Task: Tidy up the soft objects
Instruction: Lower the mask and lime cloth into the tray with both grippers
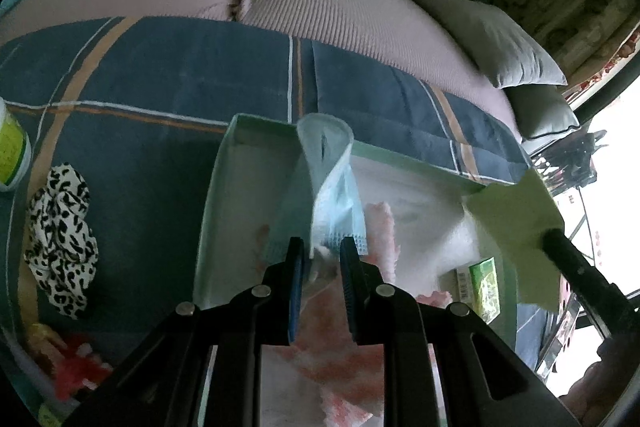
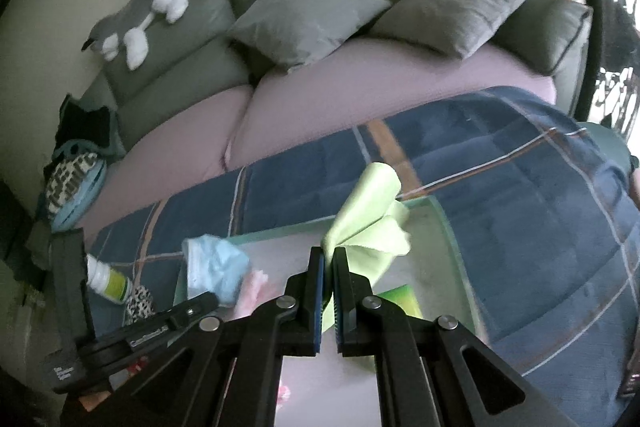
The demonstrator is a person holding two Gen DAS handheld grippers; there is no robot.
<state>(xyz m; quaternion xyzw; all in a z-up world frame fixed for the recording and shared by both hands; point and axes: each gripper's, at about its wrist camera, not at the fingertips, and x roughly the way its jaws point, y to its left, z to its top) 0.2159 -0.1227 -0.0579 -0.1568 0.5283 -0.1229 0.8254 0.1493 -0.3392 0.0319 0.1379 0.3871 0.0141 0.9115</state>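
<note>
**Between both sets of jaws: two soft items held above the tray**

Between the left gripper's (image 1: 322, 251) jaws hangs a blue face mask (image 1: 326, 179), pinched at its lower edge. The jaws stand narrow, with thin fabric and a visible gap between the pads, so the grip appears light. The mask rises ahead of the jaws and folds over, which suggests it is held clear of the contents below for placement.

Beneath and ahead of these jaws lies a pale green tray (image 1: 216, 187), resting on a navy plaid blanket (image 1: 160, 75). Pink fluffy fabric (image 1: 382, 227) and a green packet (image 1: 486, 287) lie inside it.

The right gripper (image 2: 328, 259) has its jaws nearly closed on a light green cloth (image 2: 372, 211), clamped at a gathered corner. The cloth fans upward ahead of the jaws, above the tray's far side; gathering it this way probably keeps it compact for stowing.

Left of the left jaws, outside the tray, lie a leopard-print scrunchie (image 1: 60, 239) and a white bottle (image 1: 12, 151); these appear not yet sorted. A plush dog (image 2: 136, 15) rests on the sofa back, well beyond the right jaws
</note>
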